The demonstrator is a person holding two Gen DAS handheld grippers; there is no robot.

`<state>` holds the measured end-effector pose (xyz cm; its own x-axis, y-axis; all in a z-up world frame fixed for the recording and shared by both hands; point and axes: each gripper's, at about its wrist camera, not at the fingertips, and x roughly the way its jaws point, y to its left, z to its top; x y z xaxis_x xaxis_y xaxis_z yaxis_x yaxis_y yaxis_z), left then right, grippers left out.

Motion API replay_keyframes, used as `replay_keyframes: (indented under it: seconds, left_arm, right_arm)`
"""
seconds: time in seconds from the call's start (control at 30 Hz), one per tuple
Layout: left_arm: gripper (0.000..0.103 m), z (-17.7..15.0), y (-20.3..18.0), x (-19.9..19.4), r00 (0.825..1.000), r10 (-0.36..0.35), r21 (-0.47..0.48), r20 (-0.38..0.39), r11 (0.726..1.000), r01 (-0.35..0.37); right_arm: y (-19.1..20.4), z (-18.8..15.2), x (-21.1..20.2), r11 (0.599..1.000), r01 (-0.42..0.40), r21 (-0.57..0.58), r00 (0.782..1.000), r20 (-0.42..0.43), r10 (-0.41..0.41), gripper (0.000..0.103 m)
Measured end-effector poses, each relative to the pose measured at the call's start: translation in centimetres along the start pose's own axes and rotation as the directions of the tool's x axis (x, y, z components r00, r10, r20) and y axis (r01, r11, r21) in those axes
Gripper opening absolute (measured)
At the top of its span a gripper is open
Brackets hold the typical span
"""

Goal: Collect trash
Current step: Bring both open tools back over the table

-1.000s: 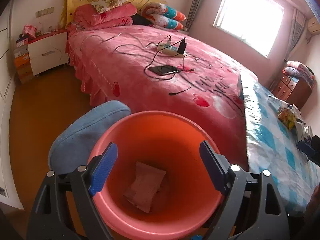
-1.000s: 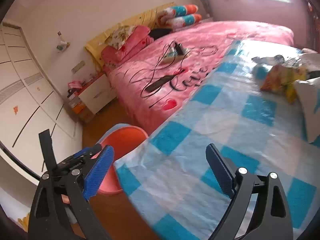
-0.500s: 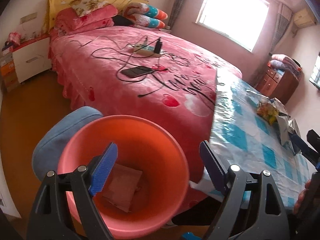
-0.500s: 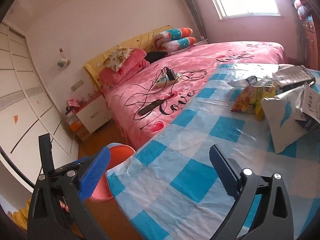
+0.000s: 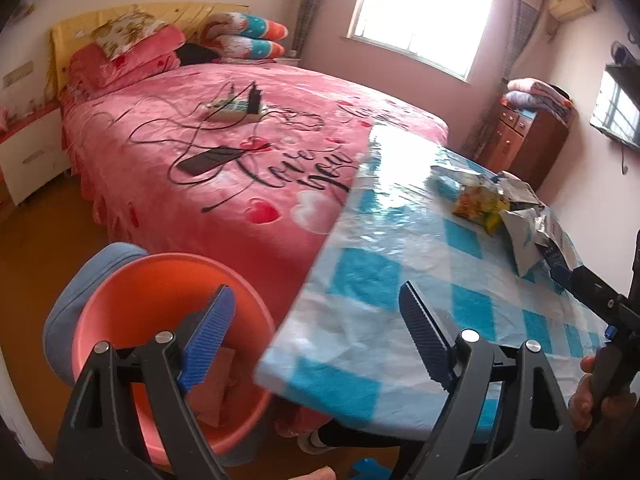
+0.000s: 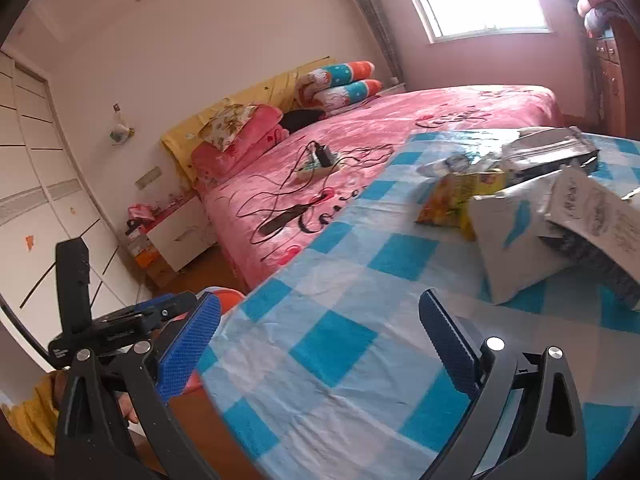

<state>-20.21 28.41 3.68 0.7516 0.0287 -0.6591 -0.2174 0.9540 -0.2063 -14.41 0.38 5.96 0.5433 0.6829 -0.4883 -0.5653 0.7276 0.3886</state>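
Note:
An orange bucket (image 5: 160,280) stands on the floor at the table's corner, with a crumpled wrapper (image 5: 212,392) in its bottom. My left gripper (image 5: 314,292) is open and empty, half over the bucket's rim and half over the corner of the blue-checked table (image 5: 400,240). At the table's far right lies a trash pile: a yellow snack bag (image 6: 452,200), a white bag (image 6: 508,236), a printed paper (image 6: 592,208) and a dark foil pack (image 6: 552,148). My right gripper (image 6: 320,300) hovers wide open and empty above the cloth, short of the pile.
A pink bed (image 5: 240,168) with a power strip (image 5: 232,110), cables and a phone (image 5: 208,160) runs beside the table. A blue cushion (image 5: 80,276) touches the bucket. A white nightstand (image 6: 180,236) and a wooden dresser (image 5: 524,140) stand by the walls.
My left gripper has swung right, from straight over the bucket to the table's corner. The right gripper has moved along the table toward the trash pile, and its jaws have widened a little.

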Motion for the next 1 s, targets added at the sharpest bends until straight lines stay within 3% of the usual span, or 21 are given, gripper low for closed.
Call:
replay_keyframes:
  seconds: [0.47, 0.8, 1.0]
  left_arm:
    - [0.085, 0.5, -7.6, 1.5, 0.997, -0.061, 0.112, -0.044, 0.992, 0.065]
    - [0.085, 1.2, -11.8, 2.3, 0.994, -0.088, 0.174, -0.061, 0.98, 0.097]
    - [0.085, 3.7, -15.4, 3.4, 0.989, -0.131, 0.193, -0.064, 0.971, 0.141]
  right_arm:
    - [-3.9, 0.1, -2.8, 0.997, 0.075, 0.022, 0.996, 0.048, -0.076, 0.098]
    - [-7.5, 0.6, -4.9, 0.988, 0.104, 0.117, 0.991, 0.075, -0.114, 0.098]
    - [-10.8, 1.1, -6.9, 0.966, 0.156, 0.208, 0.978, 0.106, -0.181, 0.098]
